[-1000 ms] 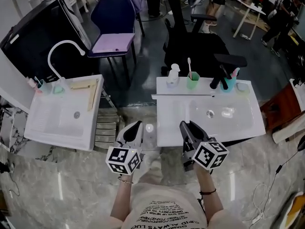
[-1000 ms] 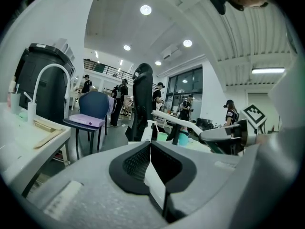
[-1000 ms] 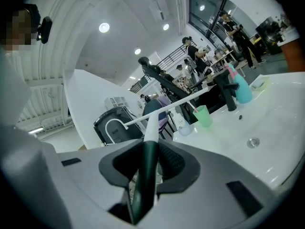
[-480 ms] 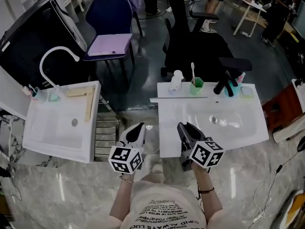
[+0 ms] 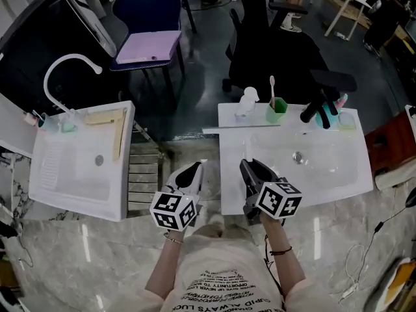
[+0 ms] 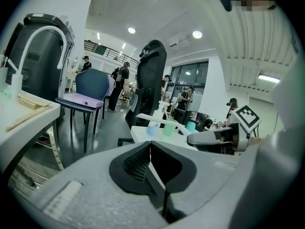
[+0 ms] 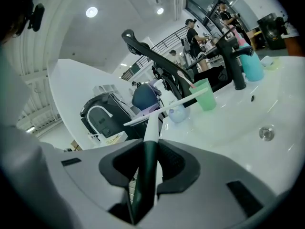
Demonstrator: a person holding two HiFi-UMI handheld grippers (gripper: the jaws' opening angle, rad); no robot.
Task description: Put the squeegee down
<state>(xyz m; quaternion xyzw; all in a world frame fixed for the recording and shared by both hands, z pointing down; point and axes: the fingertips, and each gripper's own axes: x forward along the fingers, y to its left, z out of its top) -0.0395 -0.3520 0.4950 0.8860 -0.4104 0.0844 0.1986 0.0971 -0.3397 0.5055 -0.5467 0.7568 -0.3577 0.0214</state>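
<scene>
My right gripper [image 5: 249, 166] [image 7: 147, 147] hovers over the near left corner of the white right-hand sink [image 5: 325, 168]. It is shut on the dark green handle of the squeegee [image 7: 143, 175]. The squeegee's white stem runs forward to its long white blade [image 7: 171, 106], which shows as a thin bar [image 5: 234, 130] across the sink's back left. My left gripper [image 5: 192, 169] [image 6: 150, 144] is beside it, over the gap between the two sinks. Its jaws are shut with nothing between them.
At the back of the right sink stand a soap bottle [image 5: 246, 101], a green cup [image 5: 276, 111], a black tap [image 5: 318, 106] and a teal cup [image 5: 331, 119]. A second white sink [image 5: 71, 174] is at left, a metal rack [image 5: 144, 177] between them, chairs [image 5: 273, 44] behind.
Both grippers have come down a little and drawn slightly closer together. The right one still grips the squeegee. The head view has shifted, so the sinks sit a bit differently.
</scene>
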